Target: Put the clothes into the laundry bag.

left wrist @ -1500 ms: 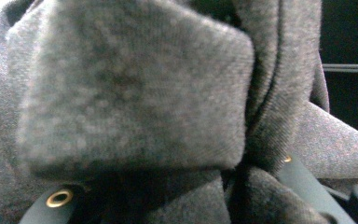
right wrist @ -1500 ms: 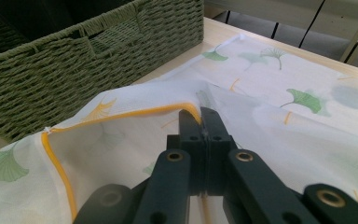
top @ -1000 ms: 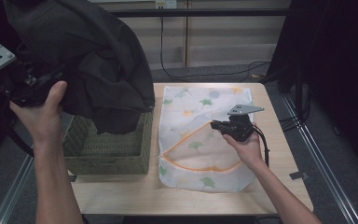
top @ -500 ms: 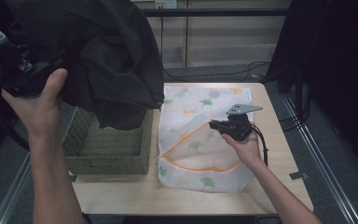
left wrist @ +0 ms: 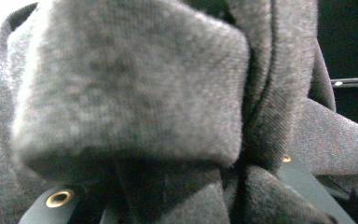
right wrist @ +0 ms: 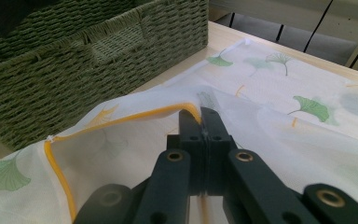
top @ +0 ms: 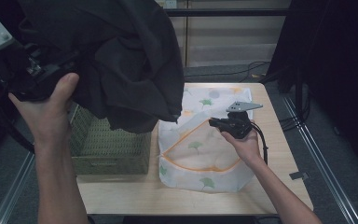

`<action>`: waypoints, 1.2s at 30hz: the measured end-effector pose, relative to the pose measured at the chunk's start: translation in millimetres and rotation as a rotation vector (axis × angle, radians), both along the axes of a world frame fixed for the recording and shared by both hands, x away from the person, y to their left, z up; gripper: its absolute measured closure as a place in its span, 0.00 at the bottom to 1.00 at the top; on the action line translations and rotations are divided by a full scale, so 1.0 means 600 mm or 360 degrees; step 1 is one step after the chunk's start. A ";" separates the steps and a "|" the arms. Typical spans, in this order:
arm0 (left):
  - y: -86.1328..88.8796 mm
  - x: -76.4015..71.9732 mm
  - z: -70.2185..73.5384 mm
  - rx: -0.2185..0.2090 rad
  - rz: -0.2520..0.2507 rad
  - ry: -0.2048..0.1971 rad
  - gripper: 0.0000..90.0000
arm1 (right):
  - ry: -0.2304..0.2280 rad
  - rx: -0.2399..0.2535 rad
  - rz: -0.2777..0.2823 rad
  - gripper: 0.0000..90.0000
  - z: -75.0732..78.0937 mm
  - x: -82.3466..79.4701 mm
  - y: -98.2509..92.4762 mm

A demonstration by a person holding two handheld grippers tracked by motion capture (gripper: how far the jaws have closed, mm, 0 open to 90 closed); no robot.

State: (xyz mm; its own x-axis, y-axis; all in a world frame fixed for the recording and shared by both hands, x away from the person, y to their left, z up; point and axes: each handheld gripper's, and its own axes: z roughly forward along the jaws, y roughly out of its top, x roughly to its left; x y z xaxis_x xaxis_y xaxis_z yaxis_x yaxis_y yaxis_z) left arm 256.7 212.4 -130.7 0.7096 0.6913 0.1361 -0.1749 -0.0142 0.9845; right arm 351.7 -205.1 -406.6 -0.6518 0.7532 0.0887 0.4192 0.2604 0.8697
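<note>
A dark grey fleece garment [top: 121, 60] hangs in a bundle from my left gripper [top: 72, 63], which is shut on it high above the left of the table. In the left gripper view the garment [left wrist: 130, 93] is bunched between the jaws and hides their tips. A white mesh laundry bag [top: 200, 154] printed with green leaves lies flat on the table. Its orange-trimmed opening [right wrist: 121, 119] is lifted a little. My right gripper [right wrist: 200, 115] is shut on that trim at the bag's upper edge, and it also appears in the high view [top: 214, 122].
A green woven basket [top: 107, 144] stands on the left of the wooden table [top: 279, 186], right beside the bag, and the garment's lower folds hang over it. In the right gripper view the basket [right wrist: 74, 70] is close, just beyond the bag's opening. Cables lie on the floor at the right.
My left hand has risen and moved right with the garment, whose folds now hang nearer the bag. The right gripper and the bag have not moved.
</note>
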 end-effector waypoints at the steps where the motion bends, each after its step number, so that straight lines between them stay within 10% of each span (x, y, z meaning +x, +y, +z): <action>1: -0.004 -0.002 -0.001 0.0000 -0.0014 0.0001 0.75 | 0.0003 0.0000 -0.0006 0.99 0.000 0.000 0.001; 36: -0.161 -0.001 -0.115 -0.0050 -0.0468 0.0219 0.74 | -0.0008 0.0087 0.0040 0.99 0.013 0.015 0.010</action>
State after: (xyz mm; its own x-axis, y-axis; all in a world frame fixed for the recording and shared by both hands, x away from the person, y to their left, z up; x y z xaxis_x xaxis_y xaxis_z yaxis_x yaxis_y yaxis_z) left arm 256.2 115.9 -199.6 0.8898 0.4564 0.0068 -0.0323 0.0480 0.9983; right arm 360.9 -198.8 -398.7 -0.6712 0.7305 0.1258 0.4086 0.2229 0.8851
